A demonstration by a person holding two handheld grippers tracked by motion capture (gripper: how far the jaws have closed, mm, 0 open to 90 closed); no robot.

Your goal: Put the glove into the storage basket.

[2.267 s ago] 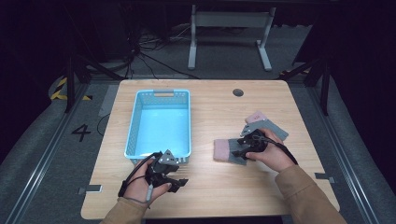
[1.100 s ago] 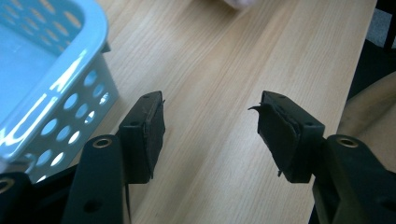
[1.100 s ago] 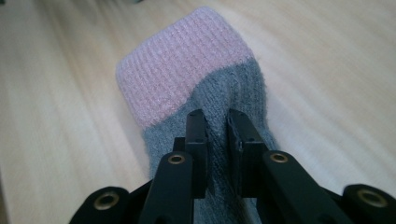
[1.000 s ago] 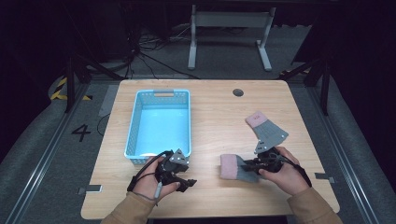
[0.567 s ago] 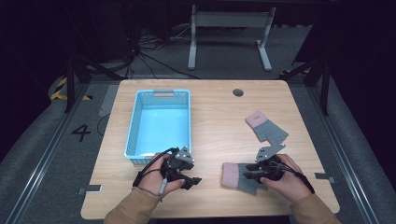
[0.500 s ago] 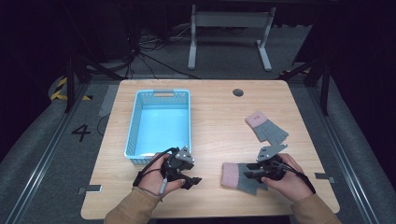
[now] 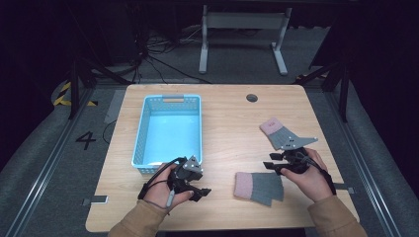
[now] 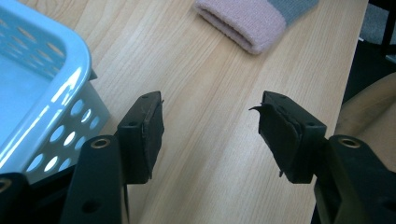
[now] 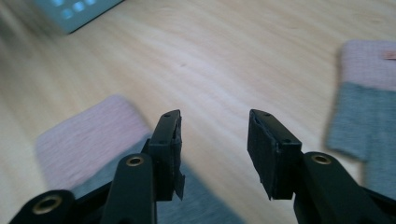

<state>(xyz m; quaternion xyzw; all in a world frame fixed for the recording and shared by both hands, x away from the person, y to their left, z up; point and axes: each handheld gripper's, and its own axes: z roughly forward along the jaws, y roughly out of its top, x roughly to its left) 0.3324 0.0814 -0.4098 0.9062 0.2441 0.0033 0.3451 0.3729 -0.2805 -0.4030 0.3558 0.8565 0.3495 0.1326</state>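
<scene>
The blue basket (image 7: 169, 129) is sitting empty while the right gripper (image 7: 274, 167), its jaws just opening and now holding nothing, is drawing off the glove (image 7: 258, 187) it moved to the near table edge; the left gripper (image 7: 201, 191) is waiting open beside it, likely to take over

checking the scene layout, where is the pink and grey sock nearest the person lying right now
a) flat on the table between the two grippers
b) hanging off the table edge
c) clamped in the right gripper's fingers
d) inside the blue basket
a: the near sock lies flat on the table, between the left gripper and the right gripper, whose fingers stand open with nothing between them.
</scene>
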